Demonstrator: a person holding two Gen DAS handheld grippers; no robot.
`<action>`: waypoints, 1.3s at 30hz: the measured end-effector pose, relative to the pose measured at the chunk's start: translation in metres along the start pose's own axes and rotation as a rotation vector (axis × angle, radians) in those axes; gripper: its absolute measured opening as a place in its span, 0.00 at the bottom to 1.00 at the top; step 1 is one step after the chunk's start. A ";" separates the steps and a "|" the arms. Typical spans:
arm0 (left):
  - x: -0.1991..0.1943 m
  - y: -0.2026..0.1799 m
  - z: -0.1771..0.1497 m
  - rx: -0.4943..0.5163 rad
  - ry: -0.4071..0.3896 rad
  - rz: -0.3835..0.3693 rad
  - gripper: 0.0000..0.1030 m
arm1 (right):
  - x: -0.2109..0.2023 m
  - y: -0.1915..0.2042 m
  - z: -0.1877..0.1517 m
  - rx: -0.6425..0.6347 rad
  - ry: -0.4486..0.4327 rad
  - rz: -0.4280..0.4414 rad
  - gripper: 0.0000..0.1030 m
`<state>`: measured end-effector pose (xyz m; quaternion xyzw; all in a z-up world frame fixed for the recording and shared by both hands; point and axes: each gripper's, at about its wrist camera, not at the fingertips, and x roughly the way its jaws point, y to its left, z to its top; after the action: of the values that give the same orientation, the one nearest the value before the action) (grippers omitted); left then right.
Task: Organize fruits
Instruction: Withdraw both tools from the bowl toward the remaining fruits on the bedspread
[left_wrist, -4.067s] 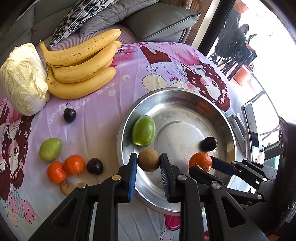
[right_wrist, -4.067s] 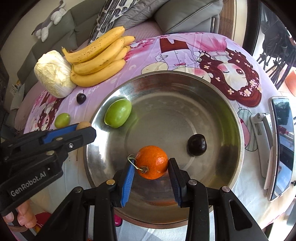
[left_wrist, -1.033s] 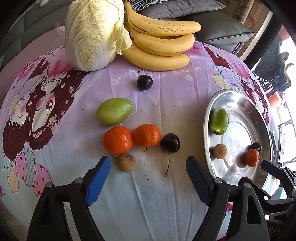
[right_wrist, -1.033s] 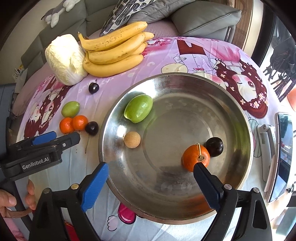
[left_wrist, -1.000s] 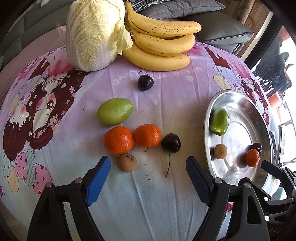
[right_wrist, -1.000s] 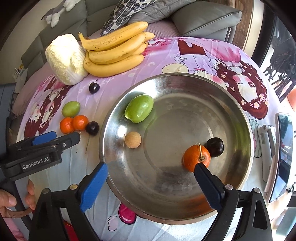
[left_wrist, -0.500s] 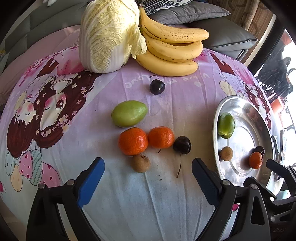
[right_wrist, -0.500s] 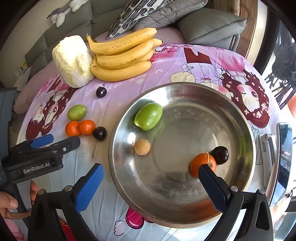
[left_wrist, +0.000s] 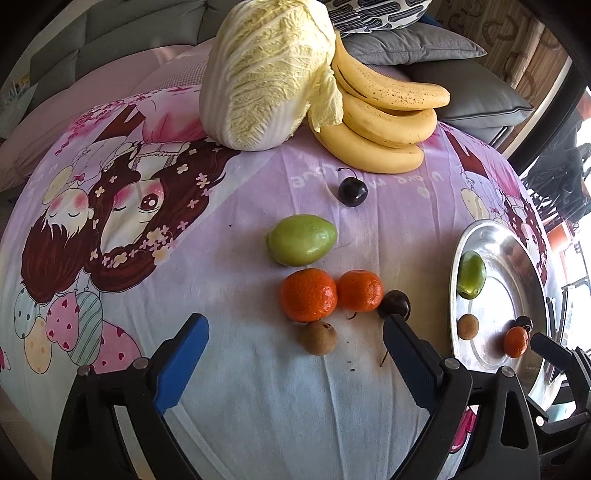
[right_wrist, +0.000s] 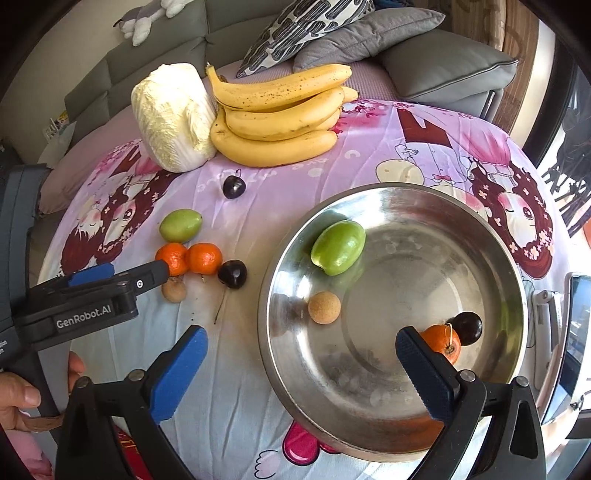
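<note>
Hovering with jaws spread wide and empty, the left gripper (left_wrist: 293, 354) faces two tangerines (left_wrist: 308, 300), a longan (left_wrist: 318, 337) and a cherry (left_wrist: 394, 304) on the tablecloth (left_wrist: 258, 406) — the right gripper (right_wrist: 301, 363), likewise spread, hangs over the steel bowl (right_wrist: 280, 369) holding four fruits.

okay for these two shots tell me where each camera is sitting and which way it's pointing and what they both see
Left wrist: on the left gripper, facing forward over the tablecloth at loose fruit, with cabbage and bananas beyond; its open fingers show.
Right wrist: on the right gripper, facing the steel bowl; its open fingers, the left gripper and a hand show.
Shared: bowl, cabbage, bananas, the two tangerines outside the bowl.
</note>
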<state>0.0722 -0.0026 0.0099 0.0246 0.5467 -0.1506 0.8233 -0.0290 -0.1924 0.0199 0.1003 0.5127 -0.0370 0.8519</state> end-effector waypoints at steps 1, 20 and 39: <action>0.000 0.002 0.001 -0.007 -0.002 0.002 0.93 | 0.001 0.002 0.000 -0.007 0.004 0.009 1.00; -0.002 0.060 0.007 -0.149 -0.034 0.068 0.93 | 0.025 0.043 0.008 -0.102 0.064 0.053 1.00; -0.004 0.053 0.007 -0.111 -0.063 -0.037 0.93 | 0.039 0.064 0.024 -0.150 0.063 0.092 0.90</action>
<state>0.0919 0.0476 0.0096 -0.0356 0.5285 -0.1360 0.8372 0.0213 -0.1334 0.0048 0.0606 0.5354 0.0439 0.8413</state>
